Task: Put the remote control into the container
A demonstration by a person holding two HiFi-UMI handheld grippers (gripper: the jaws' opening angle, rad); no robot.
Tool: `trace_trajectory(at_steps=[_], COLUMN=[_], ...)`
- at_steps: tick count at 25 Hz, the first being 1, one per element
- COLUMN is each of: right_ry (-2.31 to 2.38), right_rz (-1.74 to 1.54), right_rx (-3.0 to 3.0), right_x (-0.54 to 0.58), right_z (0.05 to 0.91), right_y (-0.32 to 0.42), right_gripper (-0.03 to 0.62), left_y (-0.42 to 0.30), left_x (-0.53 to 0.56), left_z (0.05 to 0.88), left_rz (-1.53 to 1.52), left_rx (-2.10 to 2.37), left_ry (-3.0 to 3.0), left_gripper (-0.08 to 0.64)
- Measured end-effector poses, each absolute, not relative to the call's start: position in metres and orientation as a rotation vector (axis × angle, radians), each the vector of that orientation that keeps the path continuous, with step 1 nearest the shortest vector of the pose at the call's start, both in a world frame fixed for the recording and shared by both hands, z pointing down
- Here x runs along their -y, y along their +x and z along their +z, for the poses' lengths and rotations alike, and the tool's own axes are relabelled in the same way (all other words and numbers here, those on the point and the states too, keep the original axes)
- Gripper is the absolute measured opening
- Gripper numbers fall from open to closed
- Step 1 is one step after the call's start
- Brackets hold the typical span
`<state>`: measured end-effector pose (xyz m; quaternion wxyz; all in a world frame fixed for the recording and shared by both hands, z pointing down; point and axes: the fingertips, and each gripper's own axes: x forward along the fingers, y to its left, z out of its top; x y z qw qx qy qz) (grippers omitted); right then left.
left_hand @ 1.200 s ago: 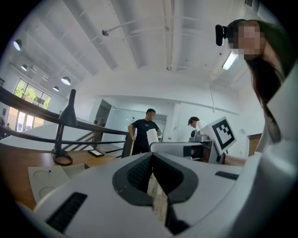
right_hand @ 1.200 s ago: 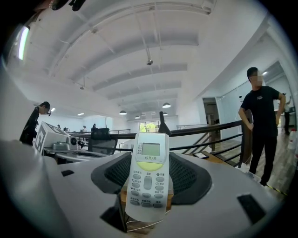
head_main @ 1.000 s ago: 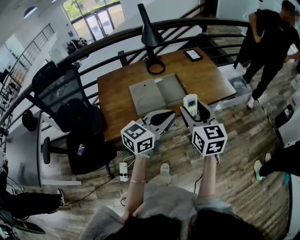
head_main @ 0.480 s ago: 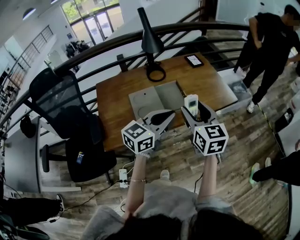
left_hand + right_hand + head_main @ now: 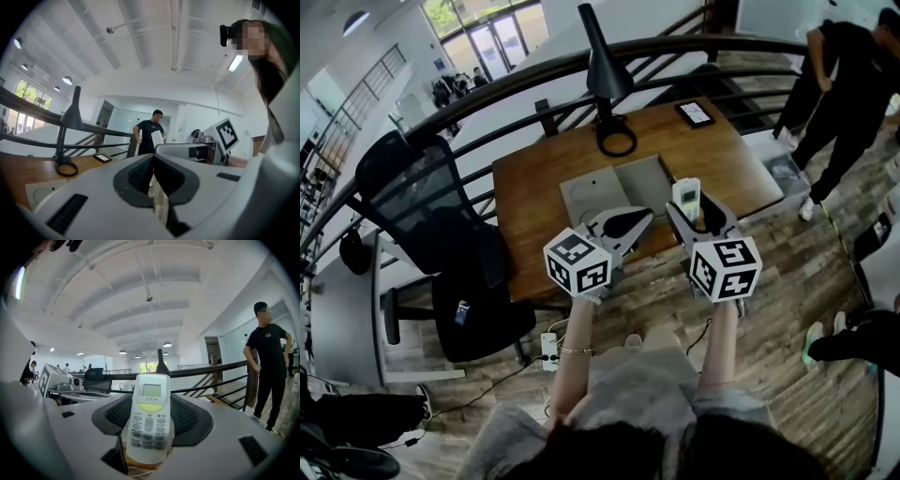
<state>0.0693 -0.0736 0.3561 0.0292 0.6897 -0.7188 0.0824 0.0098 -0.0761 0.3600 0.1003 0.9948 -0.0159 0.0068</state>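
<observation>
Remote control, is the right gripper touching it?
Touching. The right gripper view shows the right gripper clamping the remote control upright between both jaws.

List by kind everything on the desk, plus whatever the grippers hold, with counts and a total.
Black desk lamp: 1
Grey container, open: 1
Dark flat device: 1
Remote control, clamped in the right gripper: 1
Left gripper, shut, holds: 0
Total: 4
</observation>
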Motion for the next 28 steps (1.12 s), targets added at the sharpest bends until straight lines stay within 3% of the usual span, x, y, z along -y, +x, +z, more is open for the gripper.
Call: trace_trajectory(at_steps=[28], right_ry=[1.891], right_rz=[0.376], right_rx=[2.328], right_x=[0.167], right_z=[0.39], right_y=[0.118], right_gripper=[0.253], left_y=[0.047], left_x=[0.157], left_z=[0.393], left_rz=[0.045], left_rx=[0.298], left_ry=[2.842], left_gripper=[0.003])
